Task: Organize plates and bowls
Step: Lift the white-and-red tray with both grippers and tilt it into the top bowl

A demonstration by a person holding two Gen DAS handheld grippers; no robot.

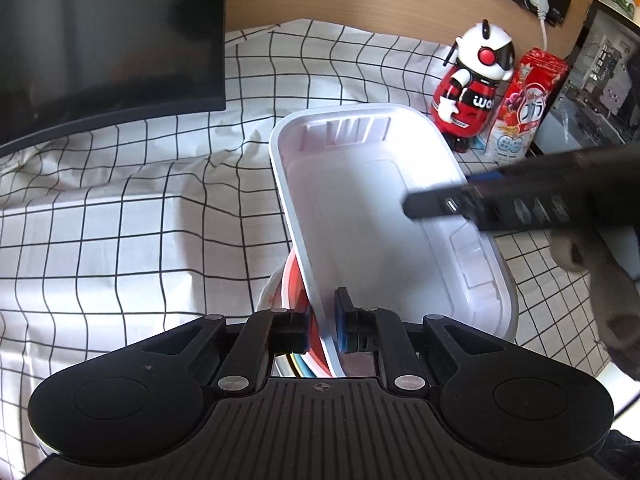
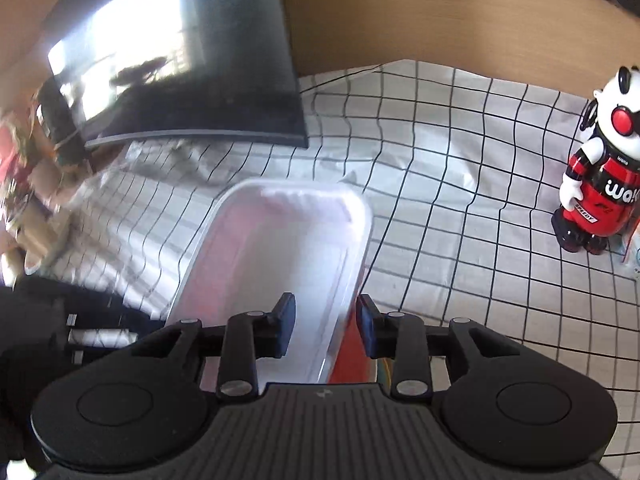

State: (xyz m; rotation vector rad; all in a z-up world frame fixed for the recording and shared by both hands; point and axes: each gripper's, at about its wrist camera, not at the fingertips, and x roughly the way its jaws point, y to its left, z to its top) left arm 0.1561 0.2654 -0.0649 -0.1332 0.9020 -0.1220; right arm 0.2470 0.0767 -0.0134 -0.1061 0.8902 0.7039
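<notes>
A white rectangular plastic tray [image 1: 372,216] is tilted above a stack of round dishes [image 1: 296,284] with red and coloured rims. My left gripper [image 1: 324,328] is shut on the tray's near left rim. In the right wrist view the same tray [image 2: 280,248] runs away from me, with the red dish [image 2: 352,356] under its right edge. My right gripper [image 2: 326,328] is open, its jaws straddling the tray's right rim without pinching it. The right gripper also shows in the left wrist view [image 1: 432,206], reaching in from the right.
A checked white cloth [image 1: 120,240] covers the table. A dark monitor [image 1: 108,36] stands at the back left. A red and white robot toy [image 1: 472,84] and a red snack packet [image 1: 524,104] stand at the back right. A wooden wall [image 2: 440,12] is behind.
</notes>
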